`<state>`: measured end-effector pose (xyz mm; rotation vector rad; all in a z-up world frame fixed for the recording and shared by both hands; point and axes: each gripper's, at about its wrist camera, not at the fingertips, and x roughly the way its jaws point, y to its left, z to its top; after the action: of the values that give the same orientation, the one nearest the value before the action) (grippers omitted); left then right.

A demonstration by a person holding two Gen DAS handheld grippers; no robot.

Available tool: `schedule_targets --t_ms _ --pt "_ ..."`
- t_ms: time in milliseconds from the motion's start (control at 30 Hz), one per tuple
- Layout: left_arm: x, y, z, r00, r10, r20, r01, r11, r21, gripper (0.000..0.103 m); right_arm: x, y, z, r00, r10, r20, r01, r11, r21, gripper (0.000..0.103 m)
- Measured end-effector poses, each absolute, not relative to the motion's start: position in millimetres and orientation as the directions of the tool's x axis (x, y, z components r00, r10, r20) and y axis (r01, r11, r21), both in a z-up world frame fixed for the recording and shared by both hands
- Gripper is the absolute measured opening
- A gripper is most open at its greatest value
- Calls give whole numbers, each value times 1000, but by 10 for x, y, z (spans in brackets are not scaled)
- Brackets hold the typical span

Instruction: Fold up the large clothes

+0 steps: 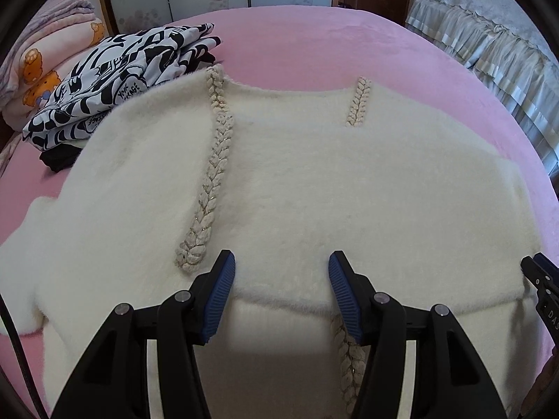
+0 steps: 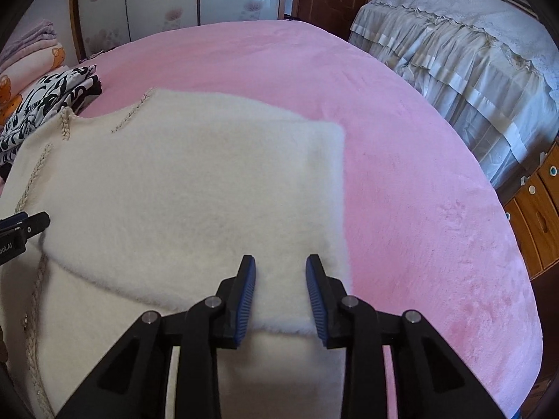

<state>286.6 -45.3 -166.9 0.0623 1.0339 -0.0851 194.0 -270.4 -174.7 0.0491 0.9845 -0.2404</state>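
Our left gripper [image 1: 281, 262], at the bottom centre of its view, stands about half open; its blue pads straddle the near folded edge of the cream fluffy sweater [image 1: 297, 181] and press on nothing we can see. The right gripper [image 2: 280, 267], bottom centre of its own view, has its jaws set narrower, either side of the same folded edge near the sweater's right border, but there is a visible gap between pads and pile, so we judge neither has hold of the cloth.

The sweater lies spread across the pink bedspread [image 2: 419, 174], its braided trim [image 1: 213, 174] running down the left half, a second layer showing beneath the fold at the bottom of both views. A black-and-white printed garment [image 1: 115, 90], folded, sits at the upper left, touching the sweater's shoulder.

What could go wrong: the thick pile may hide the true edge, so a pinch could catch only the top layer or fluff and slip. Uneven grips would skew the fold, and dragging leftward could disturb the printed pile.
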Motion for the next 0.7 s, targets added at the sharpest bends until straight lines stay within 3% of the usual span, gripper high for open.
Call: schedule_targets --t_ms 400,700 --pt "2606 -457 -1504 463 -75 -883 67 997 -49 56 1817 -2661 -1574 507 -146 -850 240 971 -24 31" --pt "2129 -438 -1089 488 -39 -872 75 997 -2 56 1479 -2576 -1261 526 -114 -843 257 966 30 31"
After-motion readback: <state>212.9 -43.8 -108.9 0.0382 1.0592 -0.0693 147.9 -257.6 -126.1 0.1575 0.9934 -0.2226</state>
